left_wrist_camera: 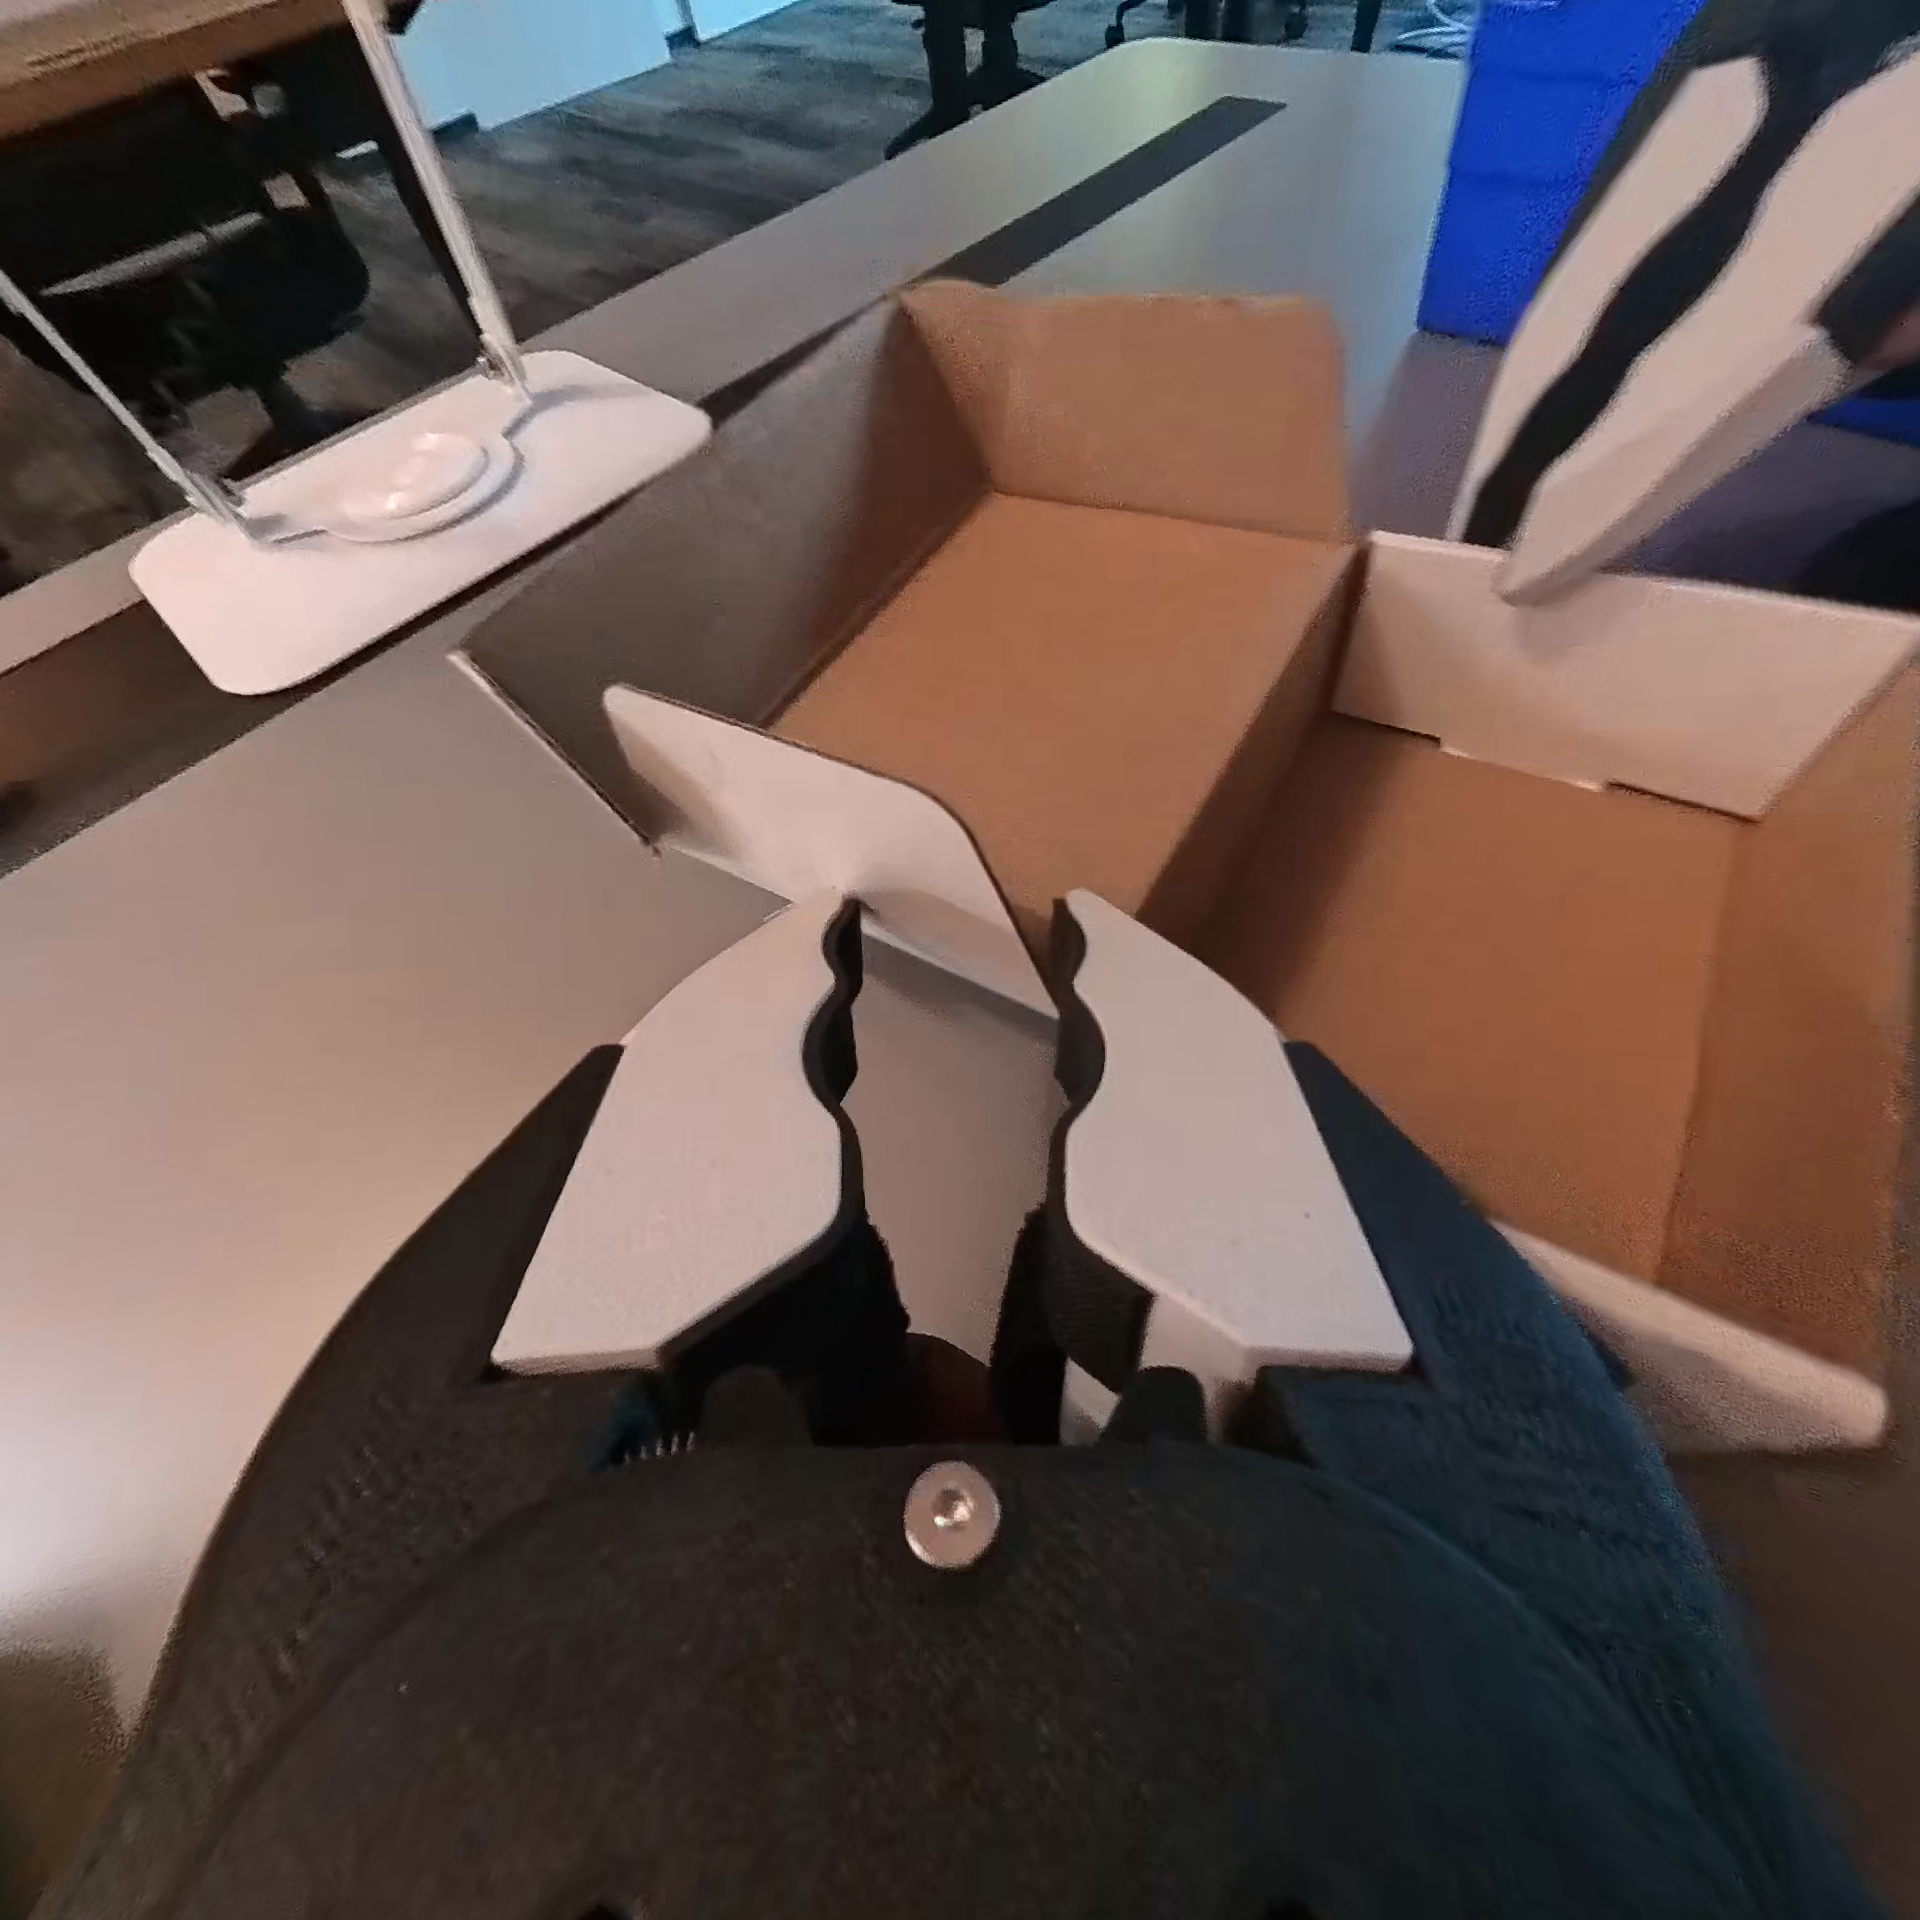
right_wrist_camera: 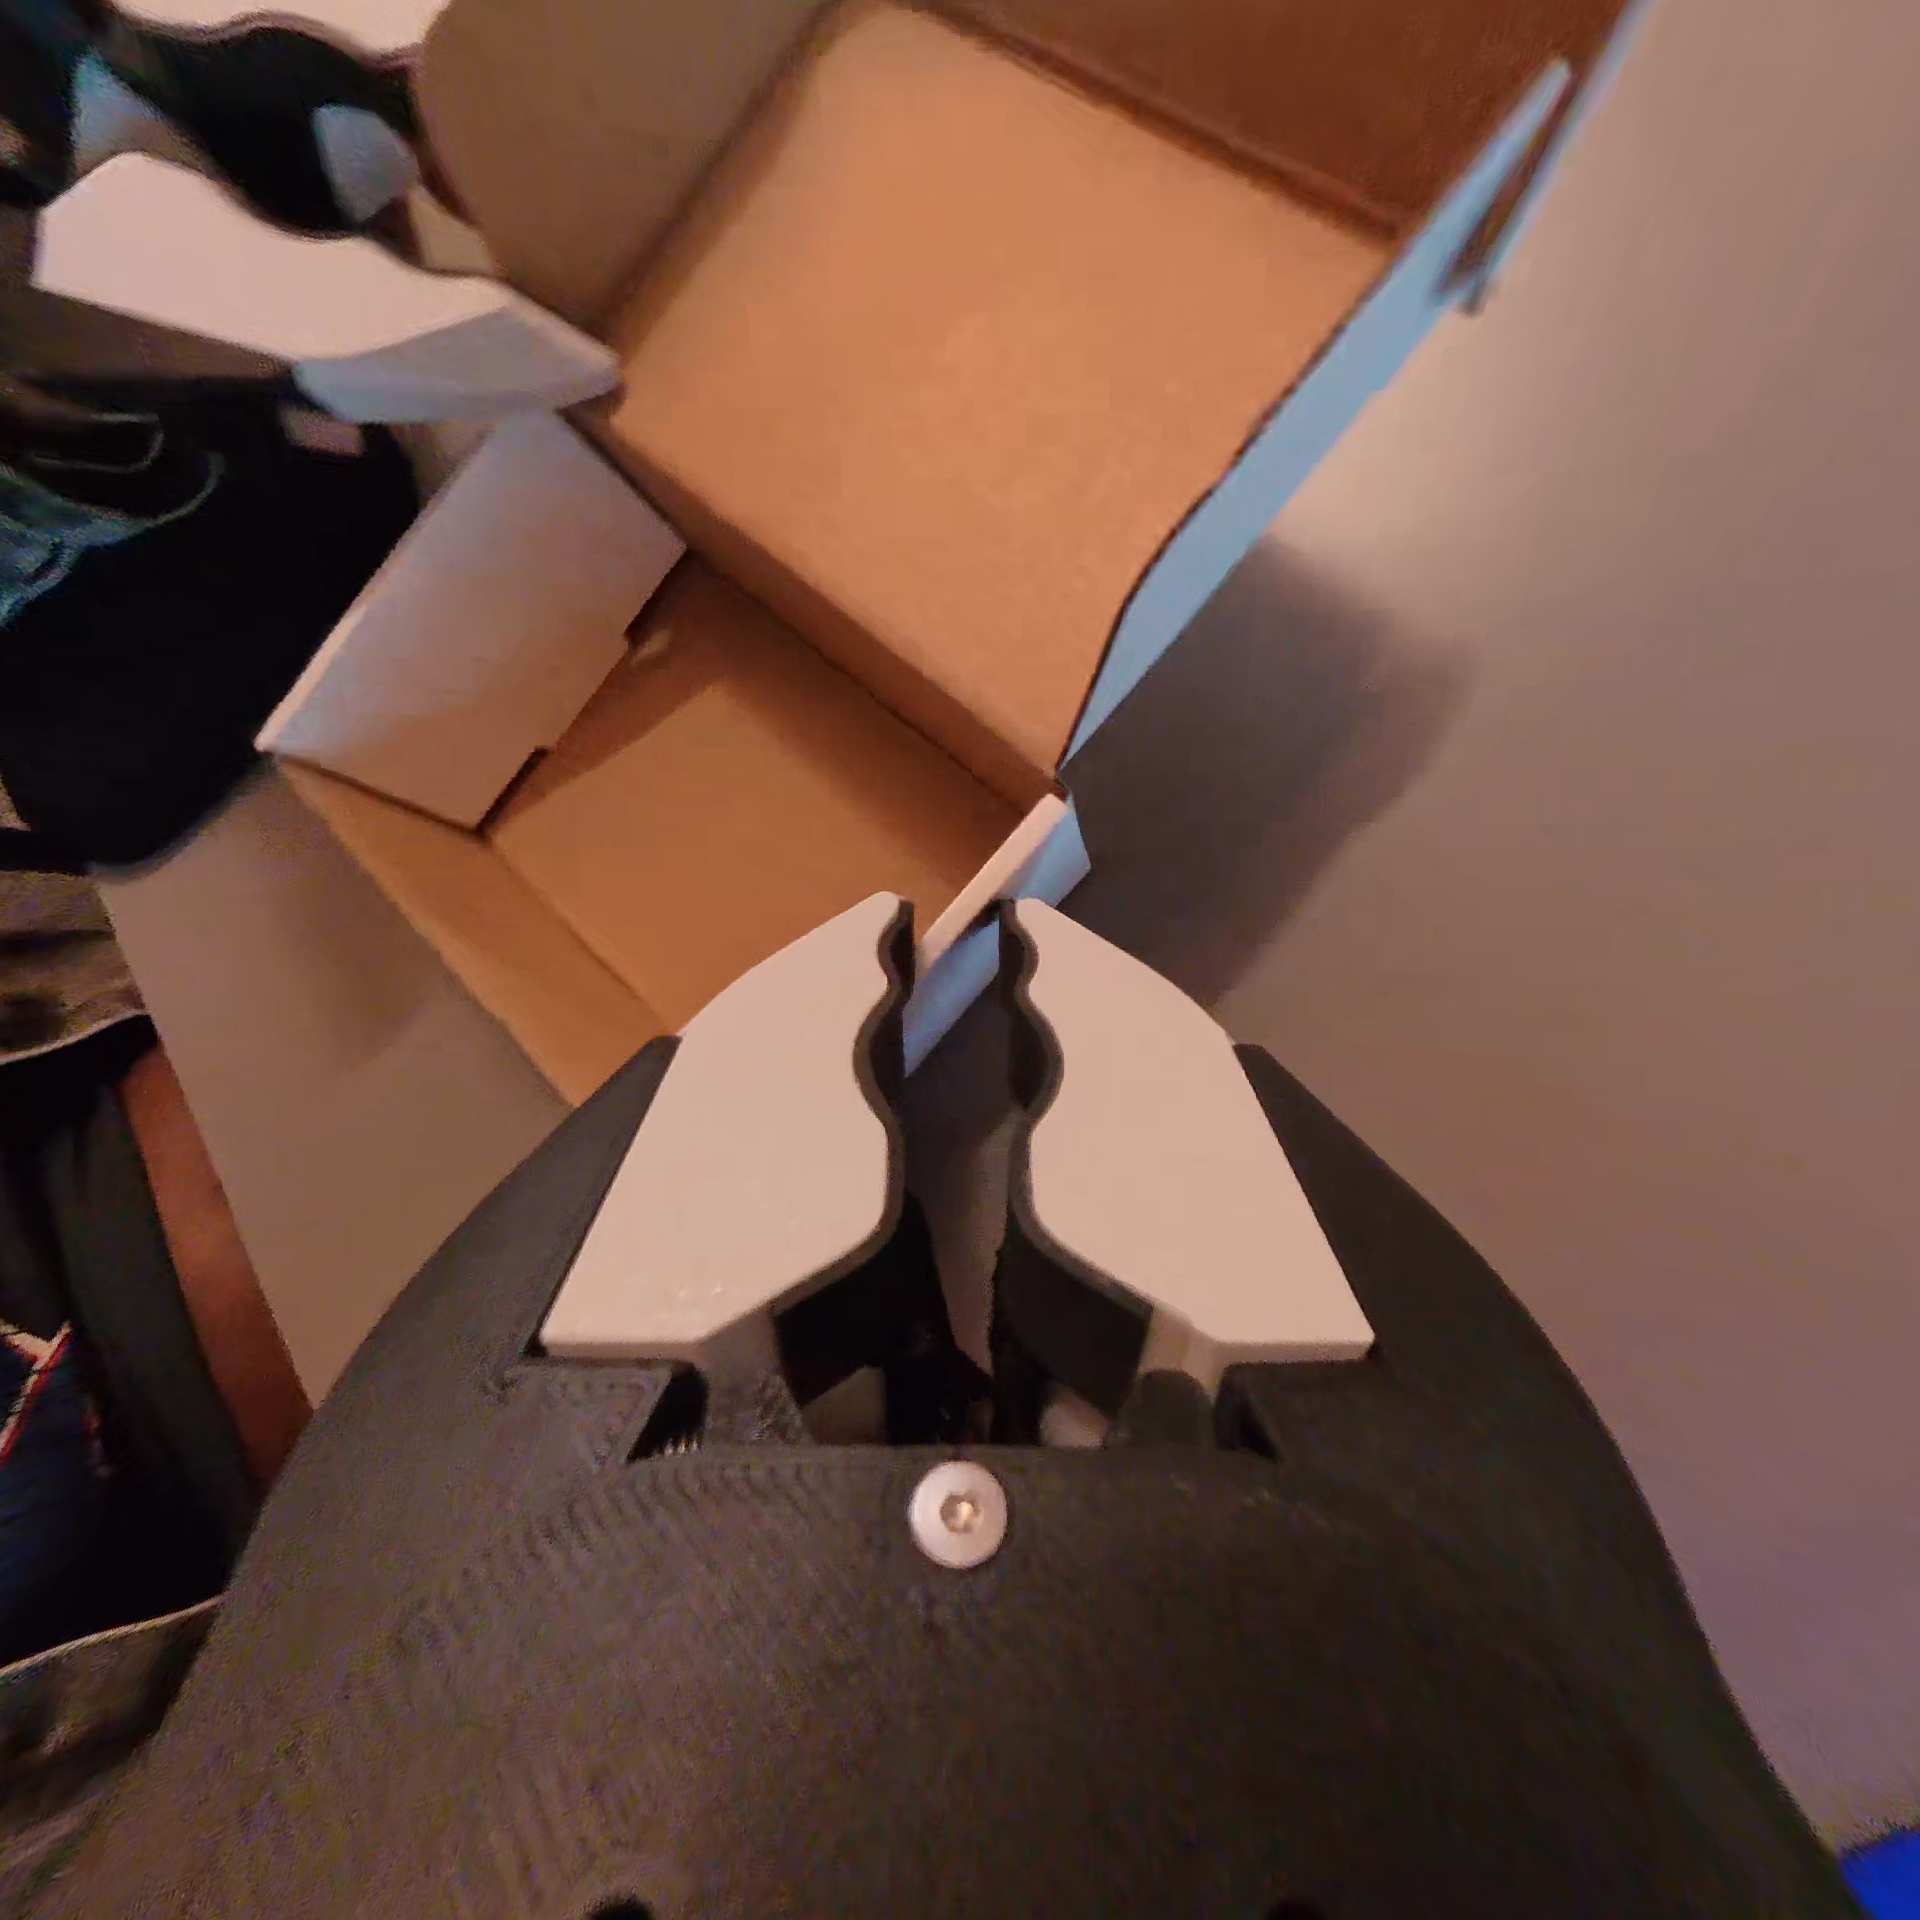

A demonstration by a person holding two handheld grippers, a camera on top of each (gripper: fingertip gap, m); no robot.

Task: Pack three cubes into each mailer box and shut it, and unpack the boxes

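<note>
Office – long grey desks [left_wrist_camera: 312, 1039]; swivel chairs [left_wrist_camera: 966, 62]; carpet floor [left_wrist_camera: 582, 197]; monitor stand [left_wrist_camera: 416, 520].

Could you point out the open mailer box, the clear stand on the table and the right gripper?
mailer box [left_wrist_camera: 1039, 665]: left wrist view, on its bare brown inner floor.
clear stand [left_wrist_camera: 343, 582]: left wrist view, on its white base plate.
right gripper [right_wrist_camera: 956, 914]: right wrist view, midway between its fingertips, around a white flap edge.

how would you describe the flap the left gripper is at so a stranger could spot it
On the grey table sits an open mailer box, brown inside. At its near left corner a flap stands up, between the left gripper fingers. It alone is white with a rounded corner.
</note>
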